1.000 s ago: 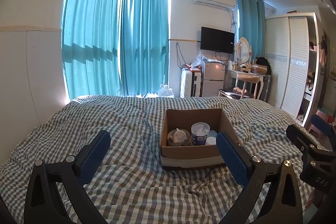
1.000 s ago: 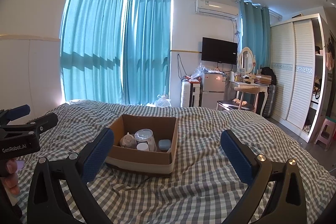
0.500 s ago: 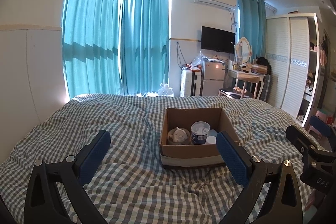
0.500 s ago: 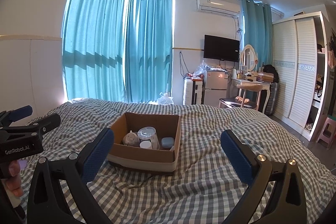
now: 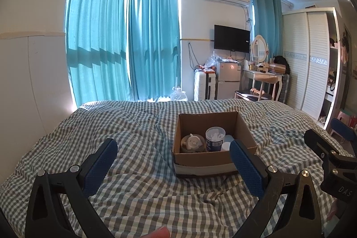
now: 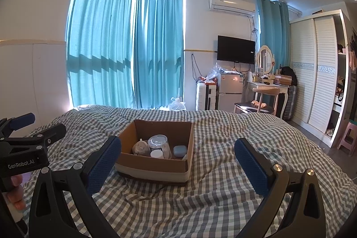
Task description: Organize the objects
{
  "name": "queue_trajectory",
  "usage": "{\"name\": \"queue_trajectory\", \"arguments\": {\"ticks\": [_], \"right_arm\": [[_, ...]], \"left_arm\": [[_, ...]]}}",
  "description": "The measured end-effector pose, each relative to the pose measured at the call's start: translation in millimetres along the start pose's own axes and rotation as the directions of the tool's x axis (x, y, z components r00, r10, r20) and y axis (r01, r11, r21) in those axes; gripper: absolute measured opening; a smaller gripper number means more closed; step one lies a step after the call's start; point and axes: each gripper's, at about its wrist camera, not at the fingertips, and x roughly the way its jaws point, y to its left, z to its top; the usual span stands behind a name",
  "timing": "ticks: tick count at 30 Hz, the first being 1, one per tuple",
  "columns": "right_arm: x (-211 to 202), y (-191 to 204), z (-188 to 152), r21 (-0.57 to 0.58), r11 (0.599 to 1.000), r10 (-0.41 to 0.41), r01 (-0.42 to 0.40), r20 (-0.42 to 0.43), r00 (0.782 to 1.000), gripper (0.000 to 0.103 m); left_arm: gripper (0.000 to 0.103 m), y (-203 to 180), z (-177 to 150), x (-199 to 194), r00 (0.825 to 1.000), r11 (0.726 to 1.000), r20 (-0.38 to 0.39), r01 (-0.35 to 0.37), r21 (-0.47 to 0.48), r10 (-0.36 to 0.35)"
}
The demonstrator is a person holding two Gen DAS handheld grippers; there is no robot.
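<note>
Teal curtains (image 6: 125, 48) fill the far wall behind a bed (image 6: 223, 139) spread with a grey-and-white checked cover, and the open cardboard box (image 6: 156, 165) sits on that cover, roughly in the middle of it. Everything else can be placed from the box. Inside it, toward its left wall, is a small pale pot with a knobbed lid (image 5: 193, 142); just right of that stands a clear cylindrical tub of cotton swabs (image 5: 214, 137), and against the right wall lies a little blue case (image 6: 179, 150). A white cap (image 6: 156, 153) sits near the front wall (what it belongs to is hard to make out).

Beyond the box, past the foot of the bed, stand a small fridge (image 6: 229, 90), a dressing table with an oval mirror (image 6: 265, 79) and a white louvred wardrobe (image 6: 316, 73).

On the near side of the box, the left hand-held gripper (image 5: 173, 160) hovers above the cover with its blue-padded fingers spread wide, holding nothing. The right hand-held gripper (image 6: 177, 160) hangs likewise, fingers wide apart and empty, the box seen between them.
</note>
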Motion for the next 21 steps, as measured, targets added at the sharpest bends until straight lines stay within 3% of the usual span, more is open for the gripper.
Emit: {"name": "queue_trajectory", "arguments": {"ticks": [21], "right_arm": [[4.7,2.7,-5.8,-0.005,1.000,0.002,-0.002,-0.021,1.000,0.102]], "left_arm": [[0.103,0.1,-5.2,1.8,1.000,1.000,-0.016,0.015,0.002,-0.015]]}}
